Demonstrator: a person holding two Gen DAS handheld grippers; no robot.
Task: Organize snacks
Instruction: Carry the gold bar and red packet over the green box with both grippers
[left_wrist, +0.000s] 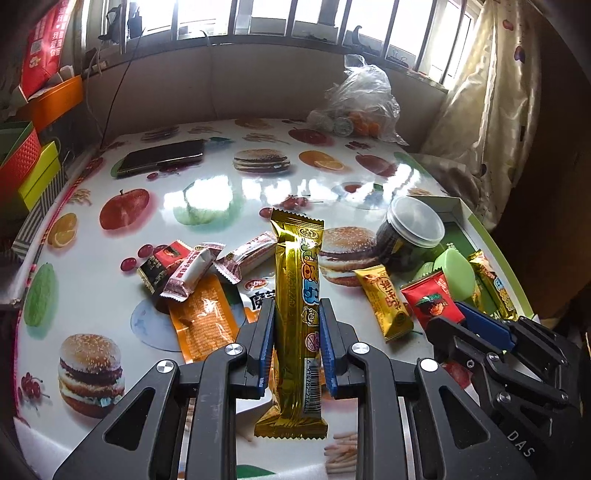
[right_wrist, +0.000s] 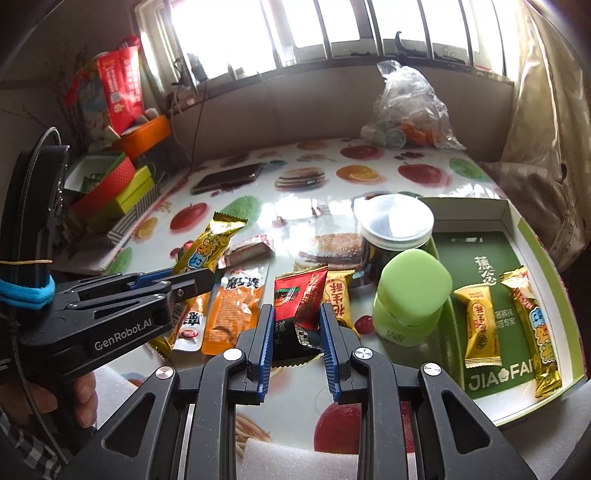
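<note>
Two grippers (left_wrist: 297, 321) (right_wrist: 297, 325), red packet's (right_wrist: 301, 299) base hidden

Blk left gripper (left_wrist: 297, 343), blue pads, silver screws; right gripper (right_wrist: 297, 341) same; plaid sleeve.

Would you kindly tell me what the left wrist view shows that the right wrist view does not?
Only the left wrist view shows the pink-and-white wrapped snacks piled left of the gold bar that the left claw clamps. Only the right wrist view shows the green box's full floor, with a small yellow packet lying inside, and the right claw shut on a red packet. Both show the dark jar and phone.
</note>
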